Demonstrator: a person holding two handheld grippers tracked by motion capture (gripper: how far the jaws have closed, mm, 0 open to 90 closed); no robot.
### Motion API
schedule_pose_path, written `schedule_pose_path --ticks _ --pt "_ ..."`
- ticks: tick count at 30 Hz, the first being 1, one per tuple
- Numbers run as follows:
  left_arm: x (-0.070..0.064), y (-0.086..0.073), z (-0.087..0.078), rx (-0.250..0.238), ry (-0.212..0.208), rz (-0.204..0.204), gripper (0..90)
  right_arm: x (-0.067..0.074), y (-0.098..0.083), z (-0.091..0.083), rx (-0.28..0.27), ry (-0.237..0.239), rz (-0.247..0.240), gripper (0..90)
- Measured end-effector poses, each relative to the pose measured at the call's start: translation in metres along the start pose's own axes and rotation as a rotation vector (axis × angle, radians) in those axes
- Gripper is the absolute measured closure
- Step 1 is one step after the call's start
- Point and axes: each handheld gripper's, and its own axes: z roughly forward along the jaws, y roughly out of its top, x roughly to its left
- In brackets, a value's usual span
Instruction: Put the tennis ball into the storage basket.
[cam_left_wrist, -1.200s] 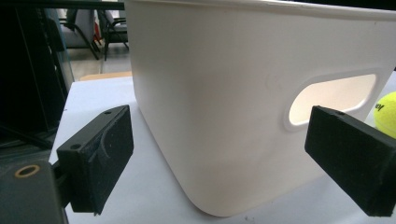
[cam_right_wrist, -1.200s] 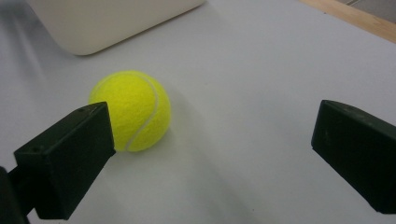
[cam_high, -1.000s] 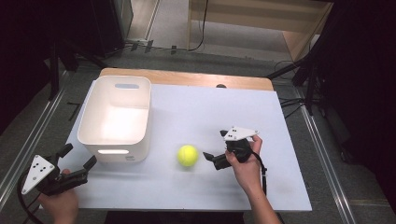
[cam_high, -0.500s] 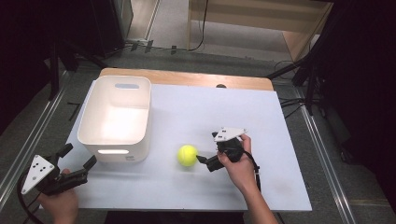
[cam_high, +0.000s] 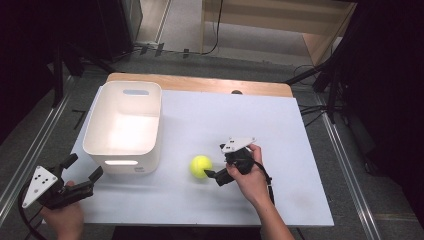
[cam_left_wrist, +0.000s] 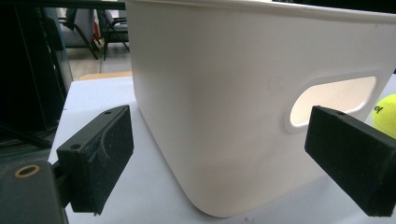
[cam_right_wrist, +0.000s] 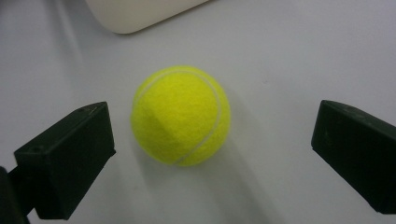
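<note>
Yellow felt: the tennis ball (cam_high: 201, 166) lies on the white bench (cam_high: 280, 135), near the white plastic bin (cam_high: 125, 125) but apart from it, on the side of its near right corner.
Right claw (cam_high: 212, 176): released, its jaws are spread wide. In the right gripper view the ball (cam_right_wrist: 181, 115) sits between the two black jaws, closer to the left one, and neither jaw touches it.
Left claw (cam_high: 82, 167): released too, it holds nothing. It waits at the near left corner of the bench, and the left gripper view looks at the wall of the bin (cam_left_wrist: 243, 93) with its handle slot.
Bin inside: nothing lies in it, as far as the high view shows.
Done: the right claw is placed around the ball, so the approach seems almost complete.
Left to do: I judge that nearly all the work remains, namely to close the jaws on the ball, to lift it, probably to carry it over the bin and to let it go there.
Progress: early stage, the ball is not yet gripped.
</note>
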Motion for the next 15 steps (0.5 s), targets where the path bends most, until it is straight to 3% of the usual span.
schedule_pose_path --ticks 2,15 --pt "0.000 0.000 0.000 0.000 0.000 0.000 7.9 0.002 0.002 0.003 0.004 0.025 0.001 0.0" --pt "0.000 0.000 0.000 0.002 0.000 0.001 7.9 0.009 0.008 0.019 0.054 0.074 -0.017 0.0"
